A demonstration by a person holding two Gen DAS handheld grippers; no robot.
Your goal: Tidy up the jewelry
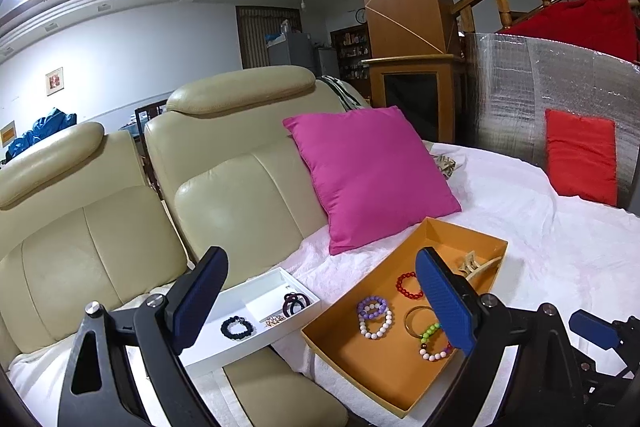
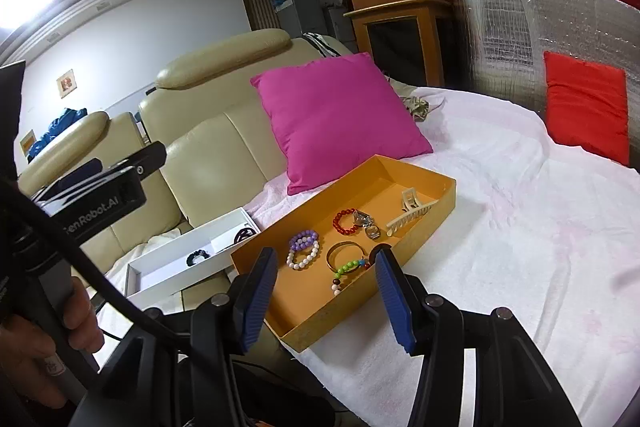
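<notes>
Both claws, left claw [image 1: 322, 301] and right claw [image 2: 326, 297], gape empty; gold bangle [image 2: 345, 254], six o'clock of red bracelet [image 2: 346, 221] in orange tray [image 2: 448, 193], looks stiff, light, slippery: pinch its rim

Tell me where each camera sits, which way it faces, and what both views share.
Left wrist: sits on the left gripper, faces the white tray and the sofa; the right gripper's finger shows.
Right wrist: sits on the right gripper, faces the orange box; the person's left hand shows.
Shared: both containers, pink cushion, red cushion.
</notes>
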